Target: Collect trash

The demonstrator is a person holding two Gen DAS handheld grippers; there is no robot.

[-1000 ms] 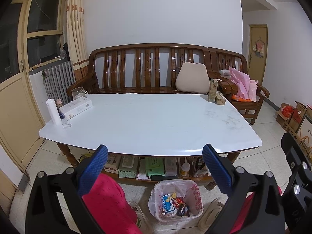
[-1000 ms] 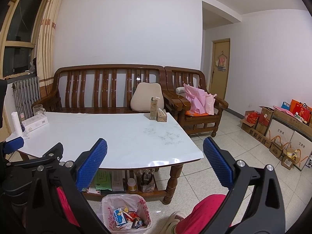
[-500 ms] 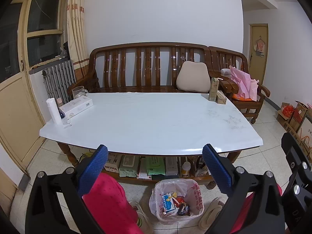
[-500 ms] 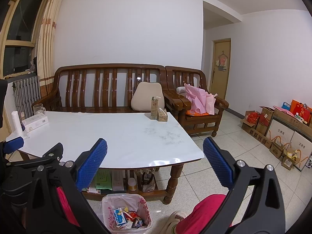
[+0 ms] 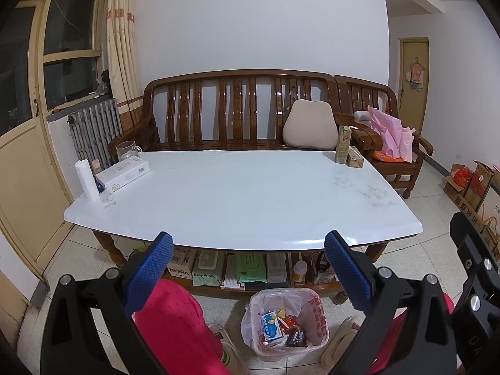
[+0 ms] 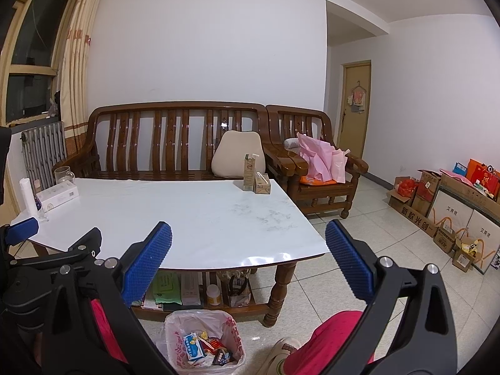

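Both grippers are held above the near edge of a white coffee table (image 5: 243, 193), and neither holds anything. The left gripper (image 5: 248, 268) has its 2 blue-padded fingers spread wide apart. The right gripper (image 6: 248, 259) is spread just as wide. On the floor in front of the table stands a trash bin (image 5: 286, 322) lined with a white plastic bag; it holds a blue-and-white carton and several small wrappers. In the right wrist view the bin (image 6: 204, 342) sits below and between the 2 fingers.

At the far right corner of the table a tall drink carton (image 5: 343, 143) stands upright, touching a small box (image 5: 355, 157). At the left end lie a flat white box (image 5: 123, 173), a white roll (image 5: 86, 179) and a glass mug (image 5: 126, 150). A wooden bench (image 5: 237, 109) with a beige cushion (image 5: 309, 129) stands behind the table.
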